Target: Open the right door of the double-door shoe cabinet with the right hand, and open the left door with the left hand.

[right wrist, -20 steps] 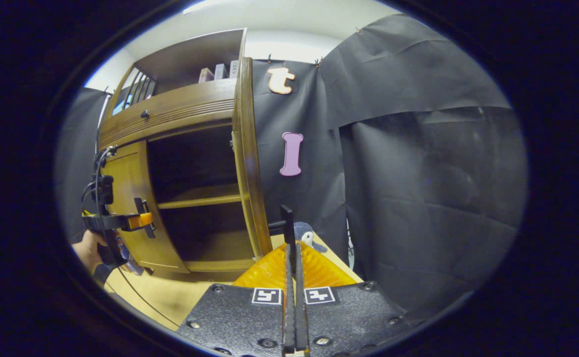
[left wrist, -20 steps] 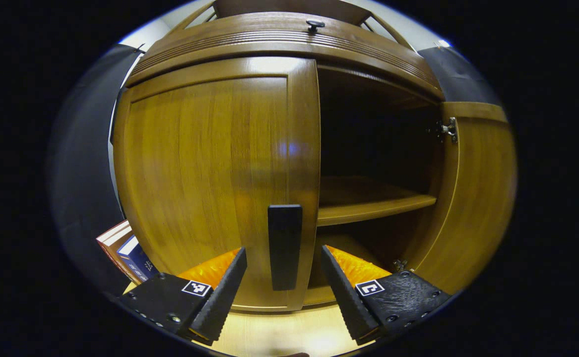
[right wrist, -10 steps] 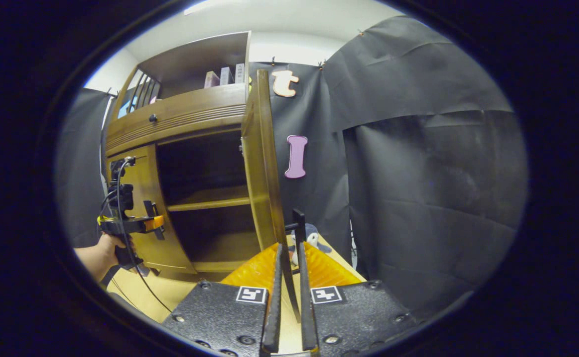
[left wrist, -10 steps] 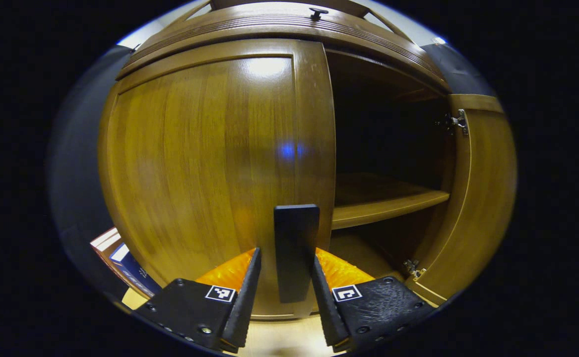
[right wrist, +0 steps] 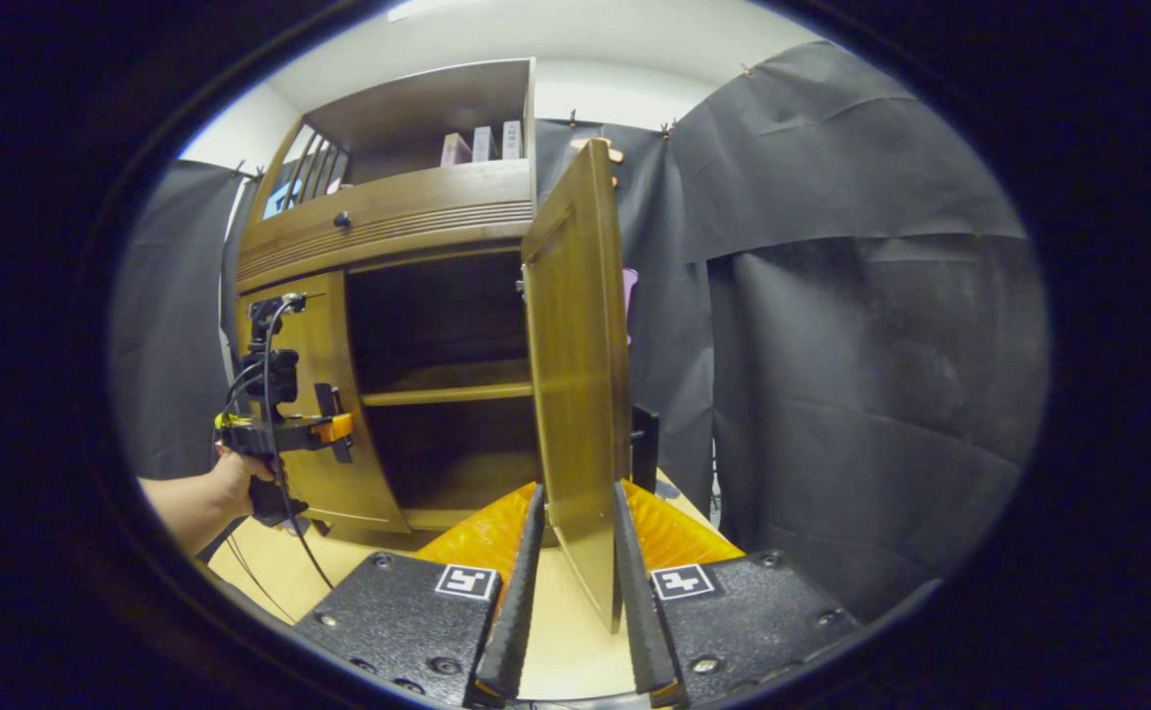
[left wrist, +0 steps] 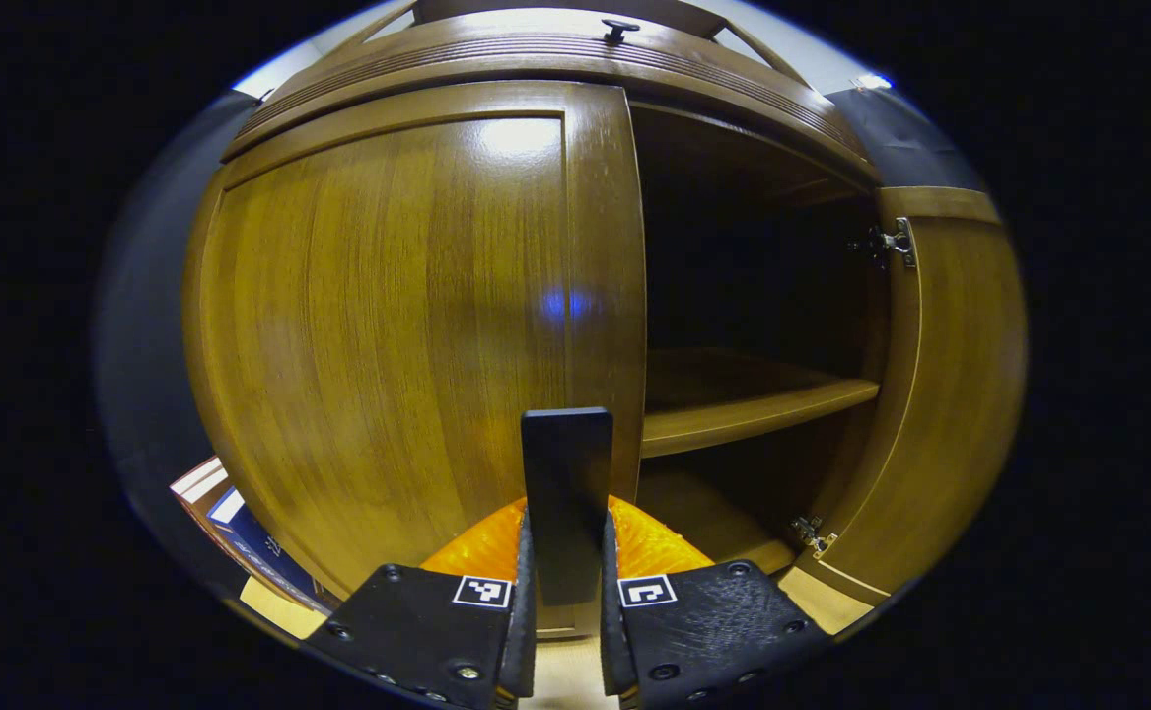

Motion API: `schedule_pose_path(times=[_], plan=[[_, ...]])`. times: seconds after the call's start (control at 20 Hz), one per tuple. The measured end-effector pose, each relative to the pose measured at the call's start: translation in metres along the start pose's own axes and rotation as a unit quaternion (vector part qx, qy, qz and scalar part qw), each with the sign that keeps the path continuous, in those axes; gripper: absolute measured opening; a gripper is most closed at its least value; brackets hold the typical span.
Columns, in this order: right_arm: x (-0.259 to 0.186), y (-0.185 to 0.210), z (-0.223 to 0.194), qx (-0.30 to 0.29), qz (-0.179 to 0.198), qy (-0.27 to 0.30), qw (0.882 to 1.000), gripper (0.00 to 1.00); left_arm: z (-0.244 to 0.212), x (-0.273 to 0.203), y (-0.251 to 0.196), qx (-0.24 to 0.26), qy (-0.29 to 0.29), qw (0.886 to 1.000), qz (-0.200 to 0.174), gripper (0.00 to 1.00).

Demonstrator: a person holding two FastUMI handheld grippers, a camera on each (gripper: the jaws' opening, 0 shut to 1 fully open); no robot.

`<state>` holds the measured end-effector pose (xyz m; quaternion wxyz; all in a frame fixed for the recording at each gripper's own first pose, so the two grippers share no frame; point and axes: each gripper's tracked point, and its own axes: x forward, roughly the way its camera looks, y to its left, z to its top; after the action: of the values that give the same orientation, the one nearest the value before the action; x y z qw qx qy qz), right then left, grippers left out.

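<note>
Left gripper view: the left gripper point(left wrist: 565, 631) has now squeezed its jaws tight on the dark handle point(left wrist: 566, 503) of the left door point(left wrist: 388, 325), low in the middle; a second ago they stood wide apart. That door is closed (pulling comes next). In the right gripper view, the right gripper point(right wrist: 567, 582) has let go, jaws apart around the right door point(right wrist: 580, 385), which is swung out.
</note>
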<state>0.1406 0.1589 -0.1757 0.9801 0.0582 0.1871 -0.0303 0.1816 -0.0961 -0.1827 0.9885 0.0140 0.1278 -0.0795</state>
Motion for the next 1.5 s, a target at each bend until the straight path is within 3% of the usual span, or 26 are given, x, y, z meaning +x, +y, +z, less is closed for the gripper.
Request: schedule_pose_path(times=[0.35, 0.7, 1.5], plan=[[0.008, 0.018, -0.001, -0.015, 0.033, -0.002, 0.999, 0.46, -0.005, -0.018, 0.001, -0.005, 0.005, 1.0, 0.007, 0.25], [0.022, 0.038, -0.001, -0.026, 0.085, -0.008, 0.996, 0.62, -0.011, -0.05, 0.005, -0.002, 0.014, 0.999, 0.036, 0.25], [0.044, 0.083, -0.008, -0.041, 0.158, 0.002, 0.987, 0.62, -0.028, -0.129, 0.029, -0.015, 0.019, 0.997, 0.079, 0.25]])
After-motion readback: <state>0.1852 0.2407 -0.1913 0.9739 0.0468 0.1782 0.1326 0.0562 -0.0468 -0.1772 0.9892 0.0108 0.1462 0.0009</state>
